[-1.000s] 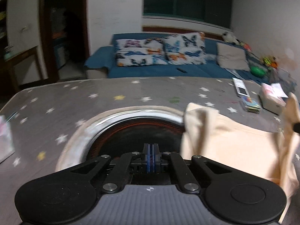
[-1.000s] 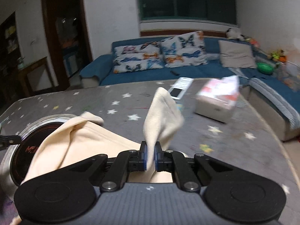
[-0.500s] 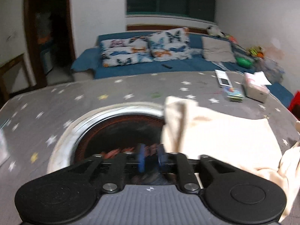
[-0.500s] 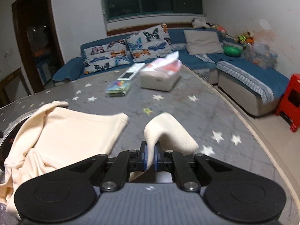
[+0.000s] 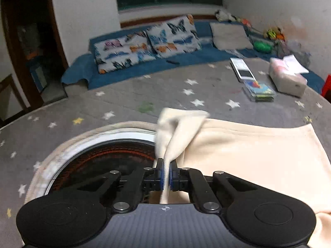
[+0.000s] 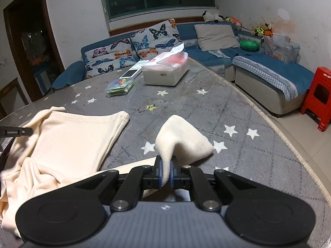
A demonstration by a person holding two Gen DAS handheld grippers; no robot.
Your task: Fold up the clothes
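- Cream soft-knit garment (image 5: 254,155): spread partly flat on the grey star-patterned table cover (image 5: 128,99), one edge overlapping the round metal-rimmed dark opening (image 5: 99,157).
- Left gripper (image 5: 166,175): jaws pinched on a raised corner of the garment.
- Right gripper (image 6: 165,173): jaws clamped on another peaked fold of the garment (image 6: 182,140).
- White tissue box (image 6: 165,70), clear plastic case of coloured items (image 6: 120,87): far side of the cover, well apart from the garment.
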